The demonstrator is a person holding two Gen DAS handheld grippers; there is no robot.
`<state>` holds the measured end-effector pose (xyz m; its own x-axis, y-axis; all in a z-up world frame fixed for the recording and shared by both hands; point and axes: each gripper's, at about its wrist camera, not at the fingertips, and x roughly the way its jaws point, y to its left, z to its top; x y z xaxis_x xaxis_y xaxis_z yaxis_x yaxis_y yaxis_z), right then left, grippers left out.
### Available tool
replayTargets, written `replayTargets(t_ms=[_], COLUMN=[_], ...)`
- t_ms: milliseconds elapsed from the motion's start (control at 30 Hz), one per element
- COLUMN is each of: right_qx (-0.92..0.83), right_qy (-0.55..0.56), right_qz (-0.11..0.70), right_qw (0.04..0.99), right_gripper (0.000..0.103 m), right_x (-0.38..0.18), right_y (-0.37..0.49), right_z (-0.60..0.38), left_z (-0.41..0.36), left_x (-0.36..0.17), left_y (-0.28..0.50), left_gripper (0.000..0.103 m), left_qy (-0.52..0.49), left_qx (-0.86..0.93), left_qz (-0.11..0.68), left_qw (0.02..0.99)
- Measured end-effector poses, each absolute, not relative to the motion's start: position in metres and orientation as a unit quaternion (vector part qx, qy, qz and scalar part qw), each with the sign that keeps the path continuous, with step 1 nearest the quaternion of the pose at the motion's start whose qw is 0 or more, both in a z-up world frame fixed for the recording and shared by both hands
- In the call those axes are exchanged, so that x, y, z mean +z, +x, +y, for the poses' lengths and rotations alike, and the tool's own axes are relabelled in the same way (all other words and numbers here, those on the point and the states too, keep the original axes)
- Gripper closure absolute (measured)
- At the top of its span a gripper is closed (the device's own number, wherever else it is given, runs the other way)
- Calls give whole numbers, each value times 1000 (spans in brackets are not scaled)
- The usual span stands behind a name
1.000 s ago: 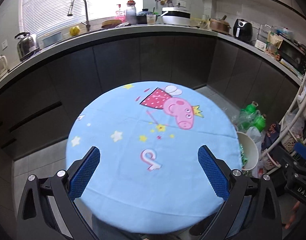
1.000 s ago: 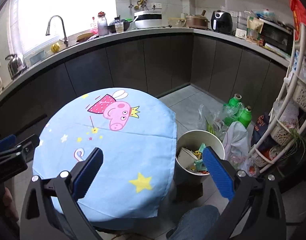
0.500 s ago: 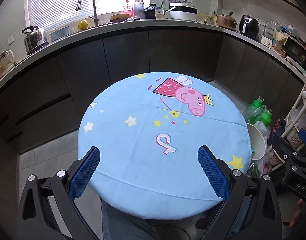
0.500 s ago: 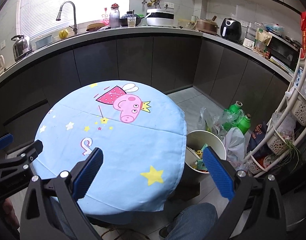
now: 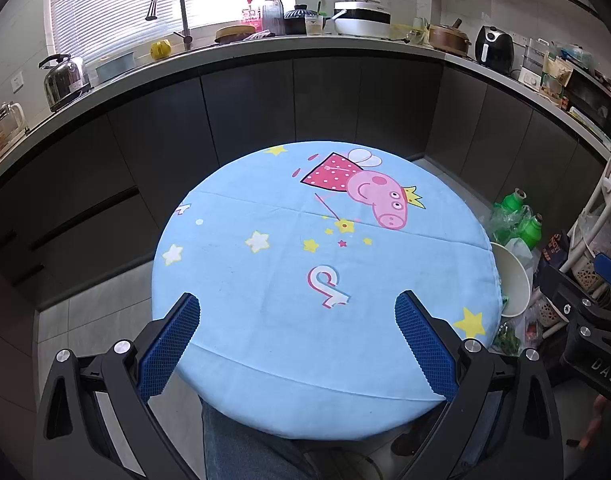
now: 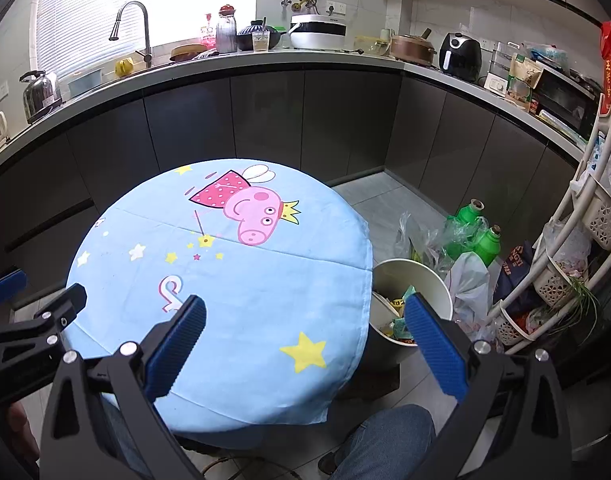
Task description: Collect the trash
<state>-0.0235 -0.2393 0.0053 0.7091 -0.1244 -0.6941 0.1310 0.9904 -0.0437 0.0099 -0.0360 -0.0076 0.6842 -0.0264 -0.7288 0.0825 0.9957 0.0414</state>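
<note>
A round table (image 5: 265, 320) with a light blue cartoon-pig cloth stands before me; it also shows in the right wrist view (image 6: 265, 300). No loose trash shows on the cloth. A white trash bin (image 6: 421, 280) holding wrappers and paper stands on the floor right of the table; its rim shows in the left wrist view (image 5: 515, 280). My left gripper (image 5: 297, 320) is open and empty over the table's near edge. My right gripper (image 6: 305, 320) is open and empty over the table's near right edge, beside the bin.
Green bottles (image 6: 477, 228) and plastic bags (image 6: 469, 280) lie on the floor behind the bin. A white wire rack (image 6: 577, 240) stands at the right. Dark cabinets (image 5: 245, 120) and a cluttered counter (image 5: 265, 44) curve behind the table. My legs (image 6: 385, 440) are below.
Both grippers have drawn back and risen a little from the table, so more of the cloth and kitchen shows. Both stayed open and empty.
</note>
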Motion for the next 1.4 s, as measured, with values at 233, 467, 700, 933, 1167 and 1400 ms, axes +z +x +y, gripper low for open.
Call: replayTargets(t_ms=[233, 467, 700, 933, 1167, 1400], right_qx=[-71, -71, -71, -71, -71, -71], right_qy=[6, 7, 7, 6, 7, 7], right_qz=[375, 374, 373, 374, 374, 375], right_qw=[924, 925, 925, 925, 925, 924], right_gripper=[4, 4, 4, 4, 4, 4], right_x=[5, 5, 4, 5, 5, 5], right_y=[-23, -23, -23, -24, -24, -23], right_z=[-240, -241, -241, -241, -240, -240], left_z=[-37, -39, -39, -39, -38, -37], left_x=[-7, -7, -6, -6, -5, -4], left_y=[9, 9, 7, 6, 7, 9], left_gripper=[9, 9, 9, 9, 9, 9], left_qy=[35, 36, 35, 35, 33, 35], left_qx=[-30, -32, -33, -34, -37, -39], left_qz=[395, 393, 393, 392, 394, 395], left_qw=[917, 918, 918, 919, 918, 917])
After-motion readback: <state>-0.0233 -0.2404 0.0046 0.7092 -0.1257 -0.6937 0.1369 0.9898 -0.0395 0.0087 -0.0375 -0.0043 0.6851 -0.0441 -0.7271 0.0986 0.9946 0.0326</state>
